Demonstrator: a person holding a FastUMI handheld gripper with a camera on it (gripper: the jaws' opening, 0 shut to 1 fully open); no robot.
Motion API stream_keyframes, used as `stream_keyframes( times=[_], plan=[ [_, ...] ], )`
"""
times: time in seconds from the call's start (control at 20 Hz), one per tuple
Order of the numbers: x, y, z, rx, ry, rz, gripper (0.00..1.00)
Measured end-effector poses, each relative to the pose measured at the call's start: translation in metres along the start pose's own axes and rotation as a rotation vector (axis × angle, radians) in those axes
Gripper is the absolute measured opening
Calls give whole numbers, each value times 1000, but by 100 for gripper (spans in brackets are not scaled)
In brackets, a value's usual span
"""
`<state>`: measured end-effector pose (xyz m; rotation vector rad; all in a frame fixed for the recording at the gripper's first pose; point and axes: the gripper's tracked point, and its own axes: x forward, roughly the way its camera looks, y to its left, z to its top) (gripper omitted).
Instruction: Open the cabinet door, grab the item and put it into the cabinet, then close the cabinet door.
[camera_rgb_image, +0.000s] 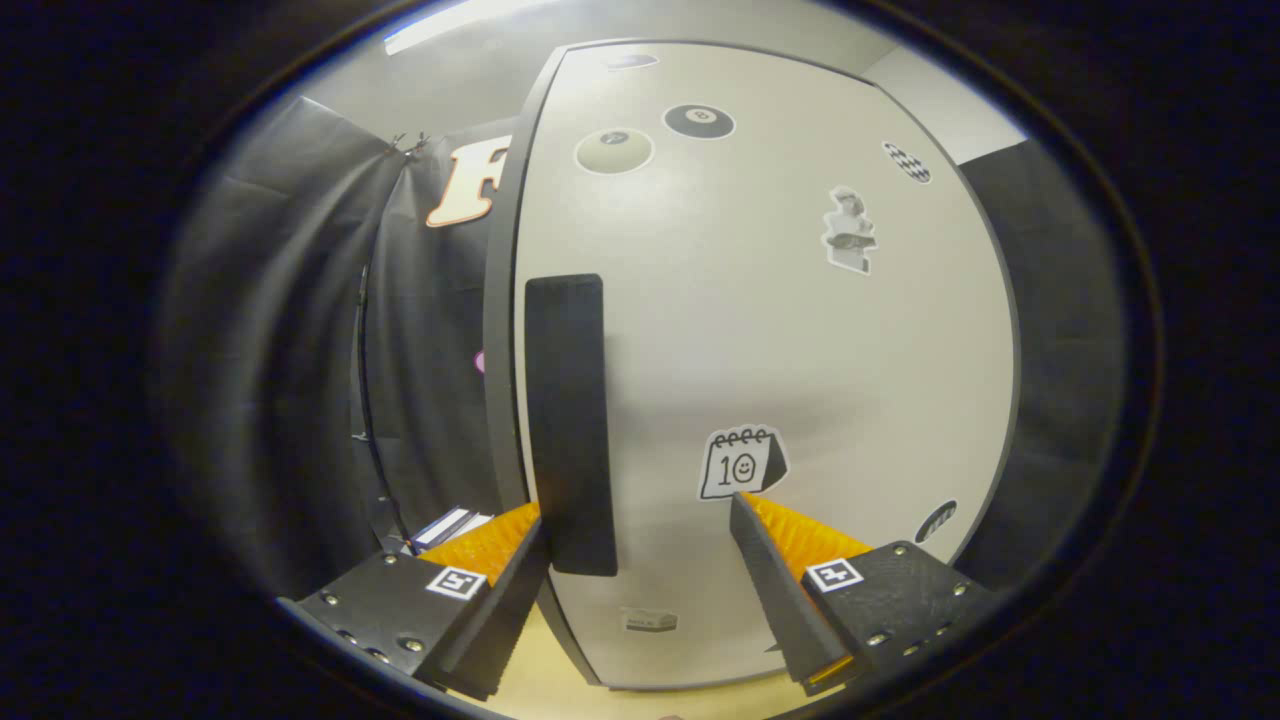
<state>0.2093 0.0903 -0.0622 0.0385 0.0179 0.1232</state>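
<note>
A white cabinet door (760, 330) with several stickers stands right in front of me. Its black vertical handle (567, 400) runs along the door's left side, close to the dark left edge. My gripper (635, 515) is open. The handle's lower end sits between the fingers, right against the left fingertip (525, 530), and the right fingertip (745, 505) lies near a calendar sticker (740, 462) on the door face. I cannot tell whether the door is fully closed or slightly ajar. A small white and blue box (450, 525) lies left of the cabinet, just beyond the left finger.
The cabinet stands on a light wooden tabletop (545, 685) that shows below the door. Black cloth walls (300, 350) hang to the left and behind, close to the cabinet. A pale wall and a ceiling light (450, 25) show above.
</note>
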Motion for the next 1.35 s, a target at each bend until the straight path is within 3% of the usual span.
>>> stream_keyframes(
  times=[0.2,0.9,1.35],
  plan=[
    [-36,-2,12,-14,-34,-11,100],
    [-251,-54,28,-73,-24,-97,100],
    [-286,-58,30,-92,-25,-138,100]
  ],
)
